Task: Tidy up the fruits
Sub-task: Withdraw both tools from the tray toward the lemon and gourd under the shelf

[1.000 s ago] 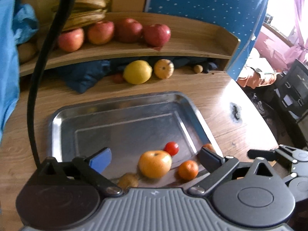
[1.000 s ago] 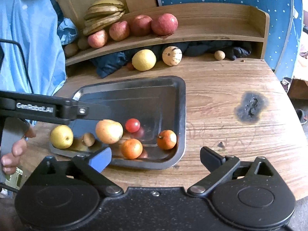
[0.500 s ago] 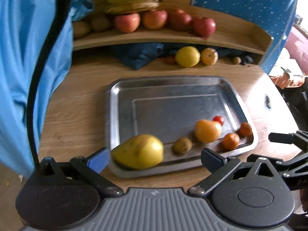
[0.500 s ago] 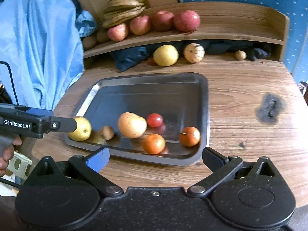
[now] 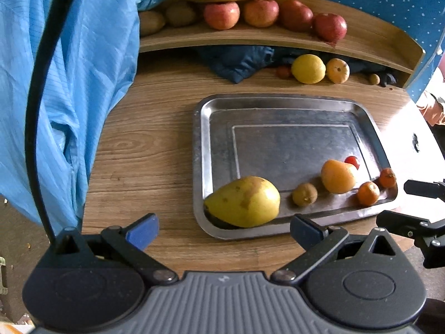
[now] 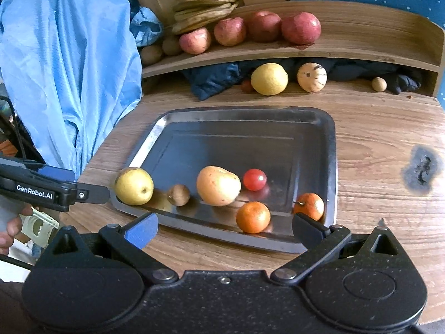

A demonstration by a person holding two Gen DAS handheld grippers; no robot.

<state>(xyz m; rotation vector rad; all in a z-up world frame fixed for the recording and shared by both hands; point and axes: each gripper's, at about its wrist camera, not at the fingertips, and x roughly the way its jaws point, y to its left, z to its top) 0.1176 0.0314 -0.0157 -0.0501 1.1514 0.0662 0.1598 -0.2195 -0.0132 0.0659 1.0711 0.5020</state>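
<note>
Tray: shallow rectangular steel tray point(image 6: 332, 150) on the wooden table point(image 6: 370, 128); far half bare, fruit bunched along the near edge.
Fruit in tray: yellow-green pear point(image 5: 243, 201) at the near left corner, resting against the rim; small brown kiwi-like fruit point(image 5: 304, 194) beside it; larger orange-yellow fruit point(image 5: 338, 176); small red tomato point(image 6: 254, 179) just behind that; two orange mandarins point(image 6: 253, 217) at the near right corner, one of them touching the rim.
Fruit outside tray: yellow lemon point(image 6: 269, 79) and pale striped round fruit point(image 6: 311, 77) on the table under the curved wooden shelf point(image 6: 361, 53); four red apples point(image 6: 301, 27) and a bunch of browning bananas point(image 6: 205, 7) on the shelf.
Left hand-held gripper point(image 5: 224, 229): fingers wide apart, empty, just short of the pear; nothing between the pads.
Right hand-held gripper point(image 6: 224, 229): fingers wide apart, empty, at the near tray rim close to the mandarins.
Step (judged): between picks; pear looks set down, no fruit in hand.
Next move (judged): choose the next loose fruit, probably the lemon; reach over the tray, straddle it squarely, close gently.
Risk: round fruit may roll on smooth steel.
</note>
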